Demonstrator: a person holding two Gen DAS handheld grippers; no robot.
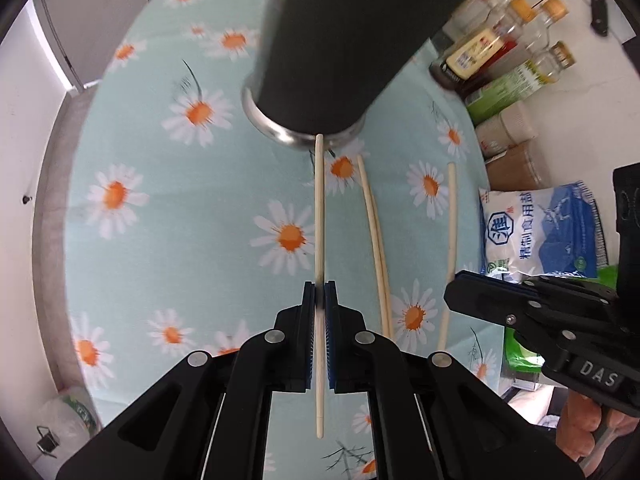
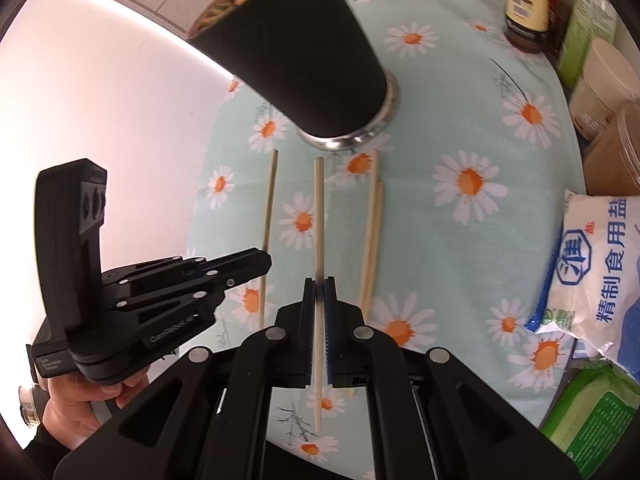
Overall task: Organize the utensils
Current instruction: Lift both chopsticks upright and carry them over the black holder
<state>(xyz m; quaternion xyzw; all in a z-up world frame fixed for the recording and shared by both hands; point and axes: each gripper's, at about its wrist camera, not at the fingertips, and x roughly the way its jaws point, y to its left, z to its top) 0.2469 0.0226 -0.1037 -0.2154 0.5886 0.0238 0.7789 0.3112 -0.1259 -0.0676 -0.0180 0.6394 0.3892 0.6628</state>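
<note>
Two chopsticks are off the cloth, one pinched in each tool: the left gripper (image 1: 320, 294) is closed on a pale chopstick (image 1: 319, 208) running up the frame's centre, and the right gripper (image 2: 319, 290) clamps another chopstick (image 2: 319, 216) likewise. The black holder (image 2: 296, 48), upper centre, already contains some sticks. A loose pair (image 1: 374, 240) right of centre and a single chopstick (image 1: 451, 240) further right apparently remain on the daisy tablecloth (image 1: 160, 220).
</note>
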